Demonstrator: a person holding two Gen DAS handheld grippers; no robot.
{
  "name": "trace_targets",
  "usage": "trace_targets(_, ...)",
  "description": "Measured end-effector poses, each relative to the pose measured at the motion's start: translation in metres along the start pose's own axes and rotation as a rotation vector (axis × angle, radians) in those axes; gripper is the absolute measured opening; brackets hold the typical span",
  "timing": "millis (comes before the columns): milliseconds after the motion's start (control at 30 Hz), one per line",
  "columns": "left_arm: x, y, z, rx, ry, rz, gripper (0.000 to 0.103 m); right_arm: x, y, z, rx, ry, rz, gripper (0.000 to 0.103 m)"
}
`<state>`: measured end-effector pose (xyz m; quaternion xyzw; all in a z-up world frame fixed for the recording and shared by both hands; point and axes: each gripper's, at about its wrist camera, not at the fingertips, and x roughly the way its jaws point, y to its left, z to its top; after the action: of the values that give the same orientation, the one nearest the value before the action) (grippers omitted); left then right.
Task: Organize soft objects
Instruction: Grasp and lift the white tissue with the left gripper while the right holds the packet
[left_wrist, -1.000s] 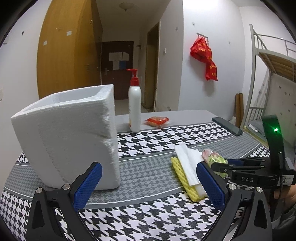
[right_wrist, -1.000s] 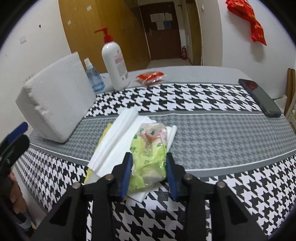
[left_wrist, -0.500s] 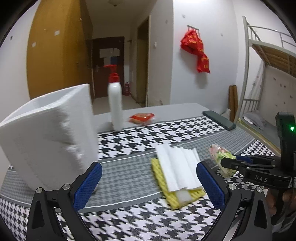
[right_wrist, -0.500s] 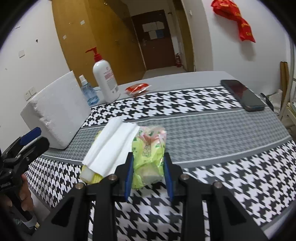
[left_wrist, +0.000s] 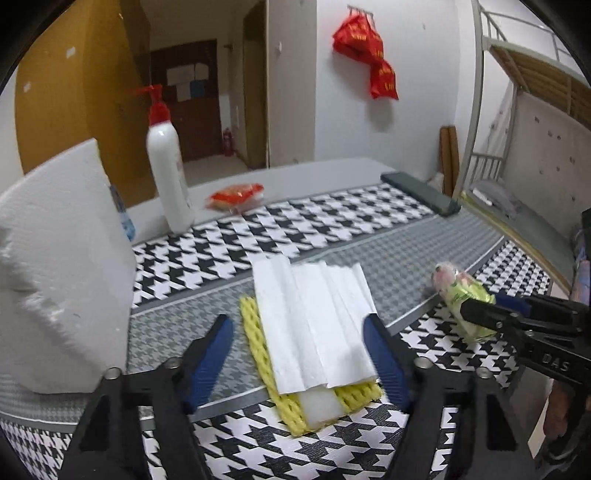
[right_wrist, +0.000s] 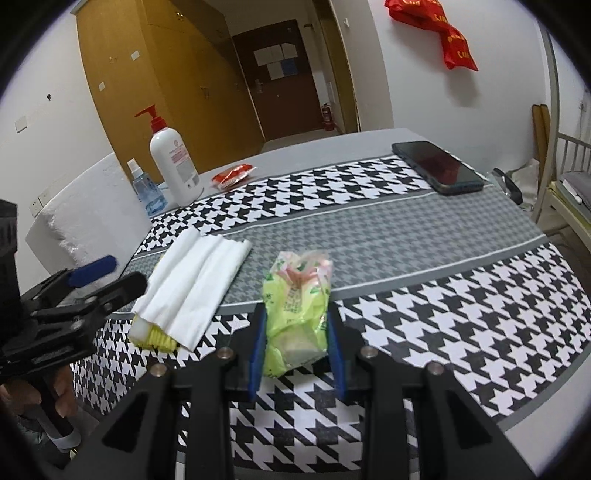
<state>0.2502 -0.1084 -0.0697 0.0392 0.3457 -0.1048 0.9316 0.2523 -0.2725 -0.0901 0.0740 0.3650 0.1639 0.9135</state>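
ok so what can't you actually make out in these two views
- Small spray bottle: left wrist view, mostly hidden behind the foam block.
- Sponge: right wrist view, mostly covered by the white cloth.
- Green packet print: blurred.
- Pump bottle label: too small.

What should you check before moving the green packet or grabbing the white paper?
1. Right gripper shut on green packet: ok.
2. Packet lifted off the cloth: cannot tell.
3. Left gripper open: ok.
4. White paper between left fingers: ok.
5. Paper on yellow pad: ok.
6. Foam box apart from left gripper: ok.
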Motion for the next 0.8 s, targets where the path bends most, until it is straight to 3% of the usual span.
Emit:
trace_targets(267, 0.018, 0.003, -0.004, -0.019, 0.092, 0.011, 0.042, 0.002, 0.003, -0.001, -0.013, 0.007, 0.003, 0.035)
trace_targets(400, 0.024, 0.002, -0.006, -0.014, 0.119, 0.004, 0.035, 0.002, 0.003, -0.001, -0.015, 0.007, 0.002, 0.035)
trace_targets(600, 0.019, 0.000, -0.004, -0.005, 0.095, -0.020, 0.020, 0.002, 0.003, -0.002, -0.016, 0.005, -0.002, 0.035)
trace_targets(633, 0.016, -0.001, -0.004, -0.003, 0.079, -0.024, 0.013, 0.002, 0.003, -0.002, -0.014, 0.004, -0.002, 0.035)
trace_targets(800, -0.009, -0.003, 0.005, 0.006, 0.008, -0.069, 0.009, -0.002, 0.002, -0.002, -0.011, -0.007, -0.006, 0.035)
